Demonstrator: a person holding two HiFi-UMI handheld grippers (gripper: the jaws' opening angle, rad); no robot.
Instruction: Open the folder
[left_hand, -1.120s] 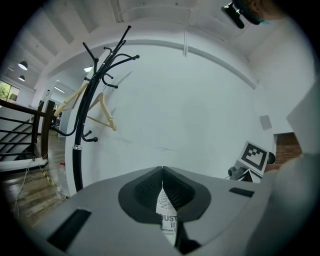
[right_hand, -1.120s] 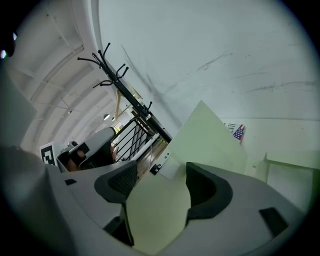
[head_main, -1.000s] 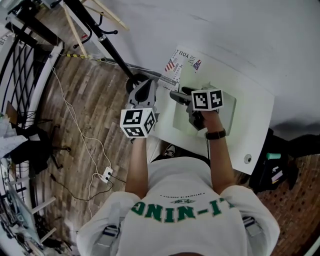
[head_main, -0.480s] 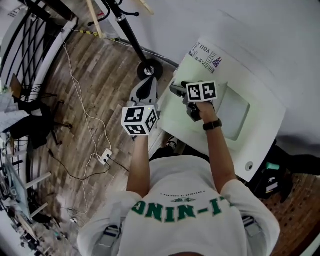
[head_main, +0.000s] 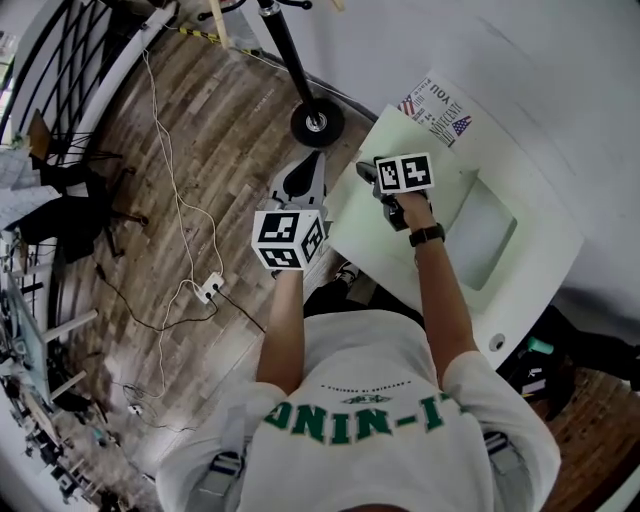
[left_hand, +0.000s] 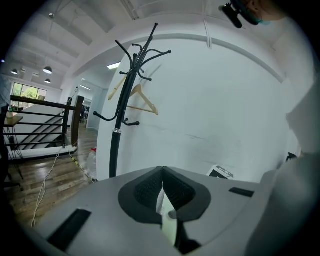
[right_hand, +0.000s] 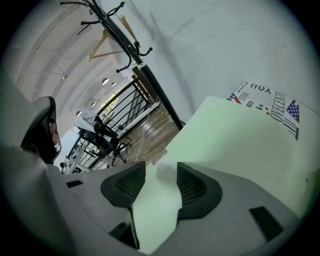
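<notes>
A pale green folder lies shut on the white table, and fills much of the right gripper view. My right gripper points down over the folder's left part, close to its edge. Its jaws have just been closing and stand apart, with the green cover showing in the gap and neither pad pressing on it. My left gripper hangs beside the table's left edge, off the folder. Its tips touch, and a pale sliver shows behind them.
A printed sheet lies at the table's far corner, partly under the folder. A black coat rack stands on its round base just left of the table. Cables and a power strip lie on the wooden floor, with a railing further left.
Both grippers have come down. The right one has moved from over the folder's middle to its left part, with its jaws narrower. The left one has stayed beside the table's left edge.
</notes>
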